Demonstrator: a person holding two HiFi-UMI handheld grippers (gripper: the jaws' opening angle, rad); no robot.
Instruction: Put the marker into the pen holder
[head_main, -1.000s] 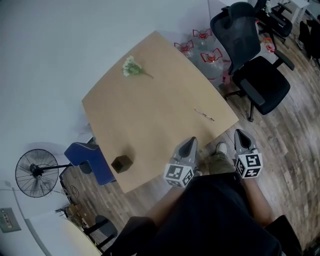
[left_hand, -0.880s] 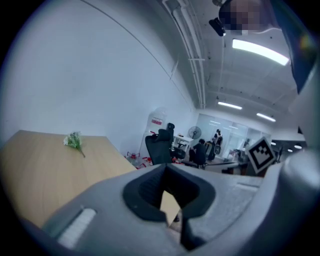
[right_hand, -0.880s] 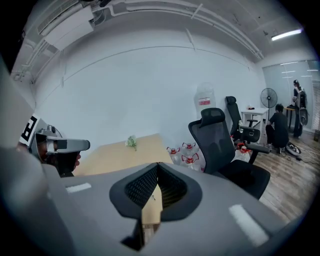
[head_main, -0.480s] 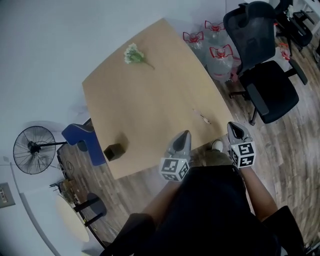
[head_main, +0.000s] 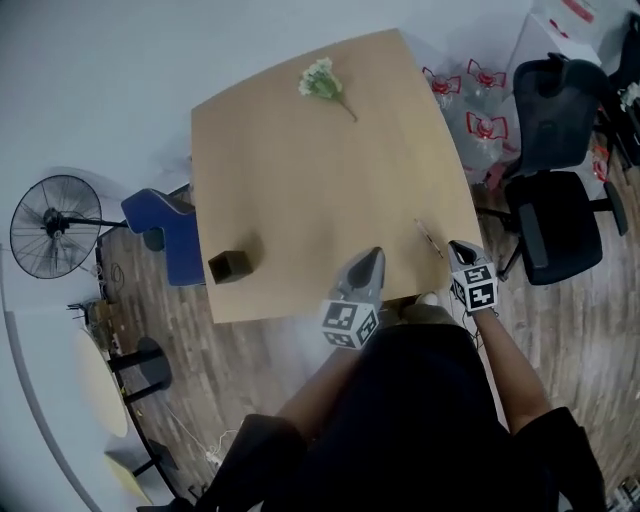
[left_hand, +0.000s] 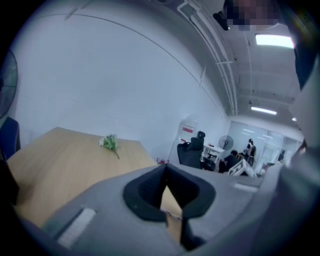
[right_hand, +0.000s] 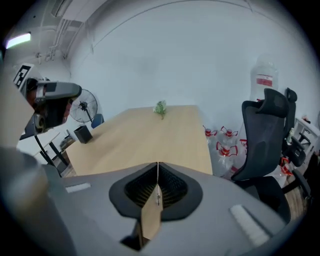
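A thin marker (head_main: 430, 238) lies on the tan table (head_main: 300, 180) near its right front corner. A dark, square pen holder (head_main: 229, 266) stands at the front left corner and also shows in the right gripper view (right_hand: 82, 134). My left gripper (head_main: 370, 257) hovers over the front edge, jaws shut and empty. My right gripper (head_main: 459, 247) is shut and empty too, just right of the marker at the table's corner. Through the slit below its jaws, a small part of the marker (right_hand: 157, 196) shows.
A sprig of white flowers (head_main: 322, 82) lies at the table's far side. A black office chair (head_main: 555, 215) and water bottles (head_main: 487, 110) stand to the right. A blue chair (head_main: 168, 235) and a floor fan (head_main: 48, 225) are on the left.
Both grippers have come forward to the table's front edge, the right one up beside the marker. The head view has swung, so the table sits more squarely ahead.
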